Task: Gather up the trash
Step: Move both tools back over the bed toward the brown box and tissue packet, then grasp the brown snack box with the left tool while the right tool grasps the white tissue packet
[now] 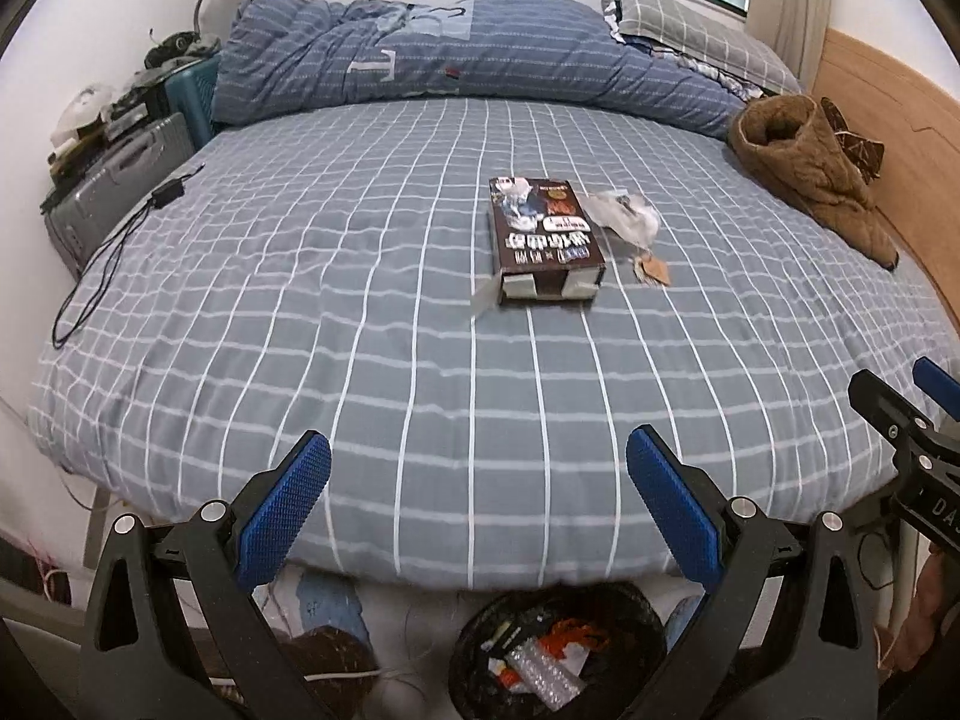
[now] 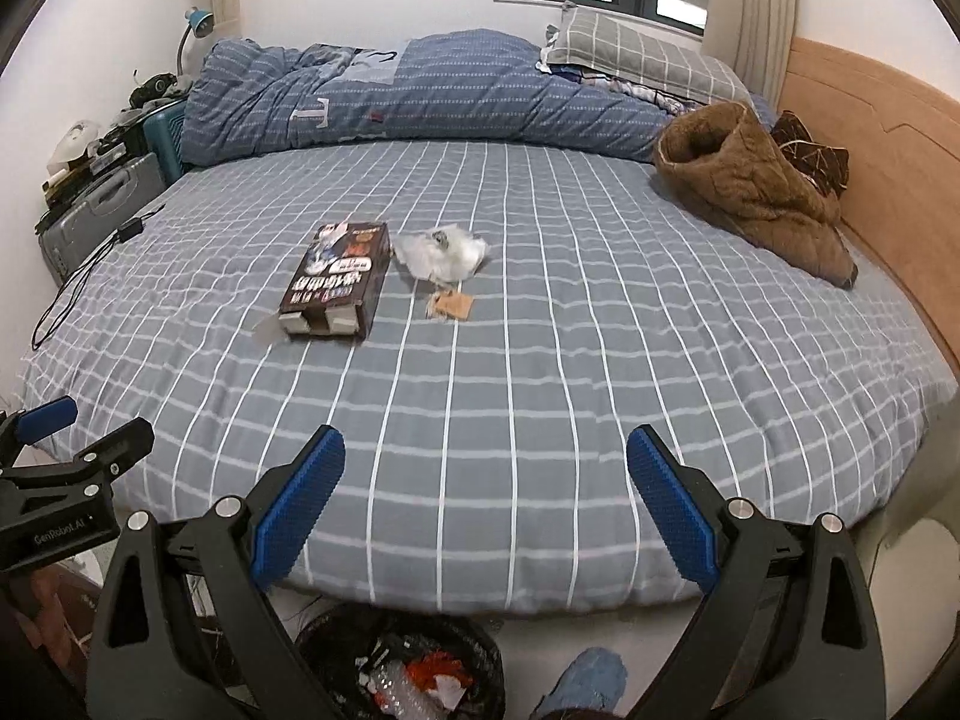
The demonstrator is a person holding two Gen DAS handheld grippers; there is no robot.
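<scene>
Left gripper spread wide, empty, above the bed's near edge. Mid-bed, uncollected — brown box, crumpled clear wrapper just beside, small paper tag nearer. Right gripper likewise spread, empty. Bin below already holding scraps — three pieces apparently left.

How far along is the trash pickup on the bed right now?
Done: the bin at the foot of the bed already holds wrappers and scraps.
In hand: nothing. The left gripper and right gripper are both open and empty over the near edge of the bed.
Left: the brown box, the crumpled clear plastic and the small tan tag lie on the checked sheet.
</scene>
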